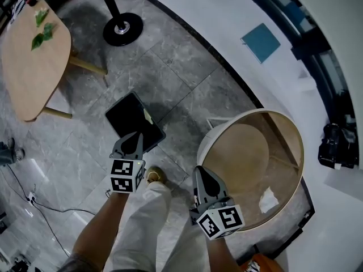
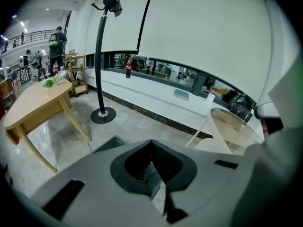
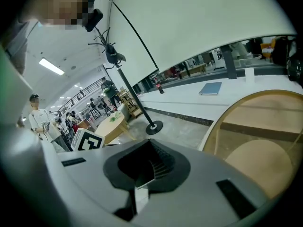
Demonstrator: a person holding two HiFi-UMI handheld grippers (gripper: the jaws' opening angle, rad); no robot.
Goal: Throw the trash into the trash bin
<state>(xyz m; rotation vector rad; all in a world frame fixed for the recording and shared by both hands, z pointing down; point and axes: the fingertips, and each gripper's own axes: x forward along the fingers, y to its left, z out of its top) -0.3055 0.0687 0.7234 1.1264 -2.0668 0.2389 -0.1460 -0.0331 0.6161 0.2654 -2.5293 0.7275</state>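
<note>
1. Neither claw holds trash. The left claw (image 1: pixel 135 139) has its jaws pressed together on nothing, and in the right gripper view the right claw (image 1: pixel 204 175) also has its jaws meeting at the tips with nothing between them.
2. The likely trash is a white crumpled scrap (image 1: pixel 267 200). It lies inside a round wood-rimmed tub (image 1: pixel 266 113), low against the near wall and to the right of the right claw. The black-lined trash bin (image 1: pixel 131 118) stands on the floor just ahead of the left claw, well apart from the scrap.
3. The pickup could fail. The scrap looks light and loosely crumpled, so closing jaws may push it along the smooth tub floor or pinch only a loose fold that pulls free.
4. The tub wall could get in the way. The right claw has to clear the rim and then dip steeply, and a knock there would spoil its aim.
5. The carry could end short. The route crosses the person's trouser leg (image 1: pixel 144 225), and a weak pinch may drop the scrap on the floor before it reaches the bin's fairly small mouth.
6. The bin itself could be disturbed. The person's shoe (image 1: pixel 154 175) and the left claw are both just beside it, so a careless step or swing might shift or tip it.
</note>
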